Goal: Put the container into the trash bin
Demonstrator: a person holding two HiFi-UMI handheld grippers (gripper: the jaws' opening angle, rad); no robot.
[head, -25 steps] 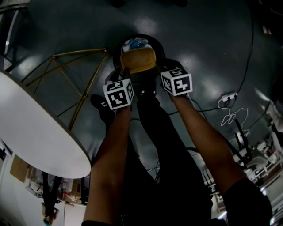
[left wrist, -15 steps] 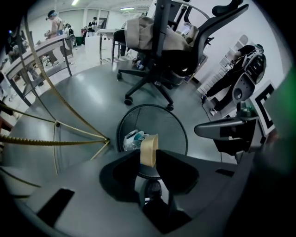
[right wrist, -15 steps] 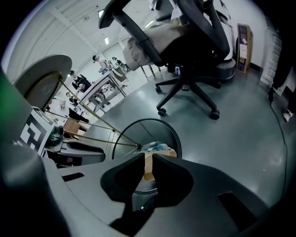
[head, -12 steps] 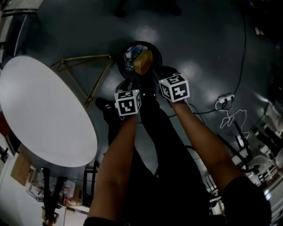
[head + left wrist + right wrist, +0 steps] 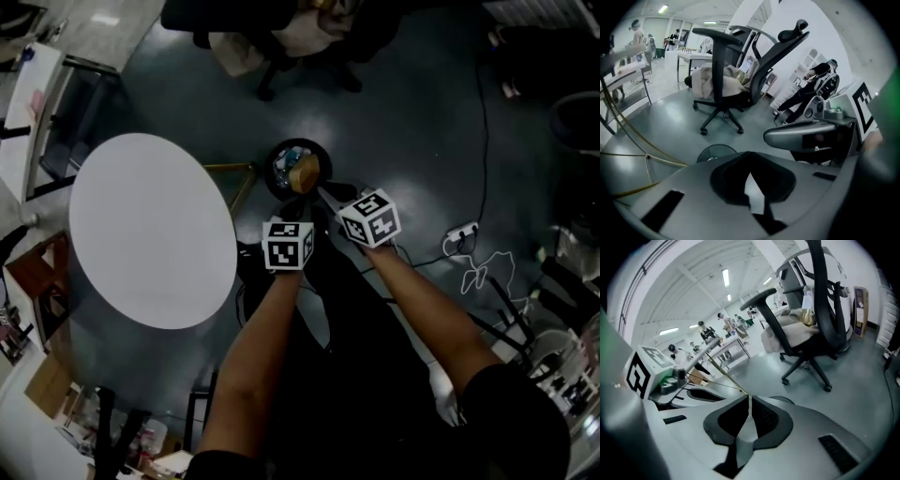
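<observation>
The black round trash bin [image 5: 281, 153] stands on the dark floor far below my hands. The tan container [image 5: 305, 173] lies tilted inside it at the right, next to bluish-white rubbish. Both grippers hang high above the bin, clear of the container. My left gripper [image 5: 295, 217] is shut with nothing between its pads; in the left gripper view its jaws [image 5: 749, 165] meet, with the bin's rim [image 5: 712, 151] just beyond them. My right gripper [image 5: 330, 199] is likewise shut and empty, its pads touching at the tip [image 5: 749, 399].
A white round table [image 5: 150, 230] on gold legs [image 5: 239, 173] stands left of the bin. A black office chair [image 5: 281, 28] with cloth on it sits beyond the bin. A power strip [image 5: 459, 230] and cables lie on the floor to the right.
The container, earlier held over the bin between the two grippers, now lies in the bin. Both hands have risen well above it, and the left jaws have closed.
</observation>
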